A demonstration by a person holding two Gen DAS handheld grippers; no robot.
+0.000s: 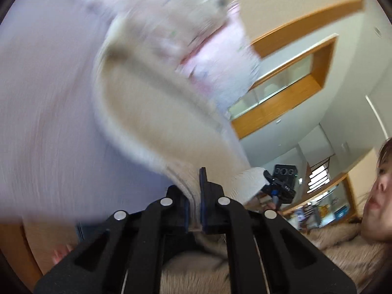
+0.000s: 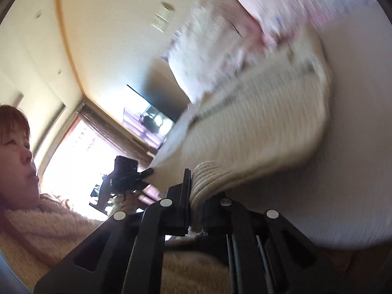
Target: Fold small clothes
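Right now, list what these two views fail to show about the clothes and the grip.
- Left wrist view: the cream knit garment is motion-blurred, so its type is unclear.
- Both views: the pink printed cloth is smeared; its pattern is unreadable.
- Right wrist view: the right gripper clamps the ribbed edge, covering it.
- Left wrist view: the left gripper hides its pinched hem.

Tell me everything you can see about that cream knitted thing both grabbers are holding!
The cream knitted garment looks like soft, ribbed wool, maybe a small sweater; blur hides its full shape. It is stretched between both tools: the left gripper is shut on one ribbed edge and the right gripper is shut on another thick ribbed edge. Its far end lies on a white surface, touching a blurry pink-and-white printed cloth that partly overlaps it. Nothing shows it folded yet.
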